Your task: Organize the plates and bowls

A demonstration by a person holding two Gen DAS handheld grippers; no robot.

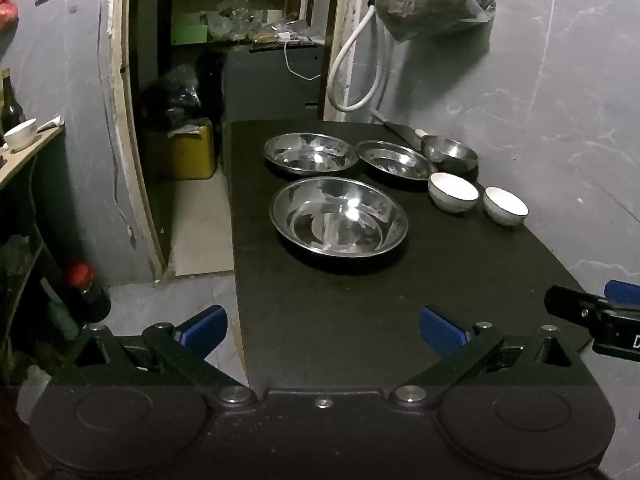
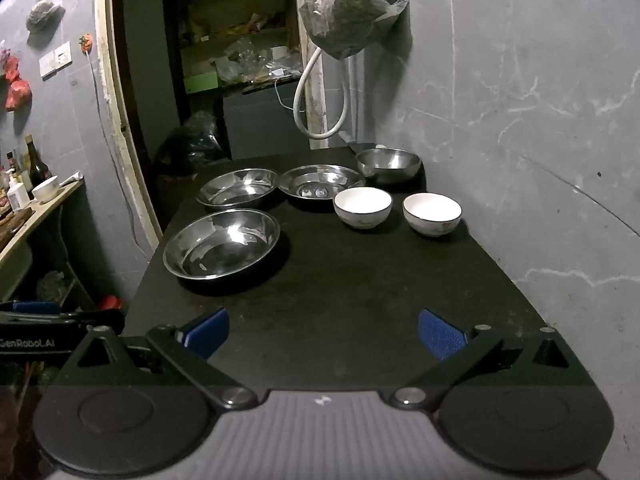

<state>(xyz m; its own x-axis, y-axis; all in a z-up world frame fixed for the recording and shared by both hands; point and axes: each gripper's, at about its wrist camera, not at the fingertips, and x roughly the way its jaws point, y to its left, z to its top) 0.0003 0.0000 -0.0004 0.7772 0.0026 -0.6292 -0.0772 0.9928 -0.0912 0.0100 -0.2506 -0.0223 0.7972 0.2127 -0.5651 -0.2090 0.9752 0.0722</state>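
Note:
On a black table lie three steel plates: a large near one, a far left one and a far middle one. A steel bowl stands at the back right. Two white bowls stand in front of it, also in the right wrist view. My left gripper is open and empty over the table's near left edge. My right gripper is open and empty over the near end.
A knife lies at the table's back edge. A grey wall runs along the right side. A bag and a white hose hang behind. A doorway opens at left, with a shelf of bottles.

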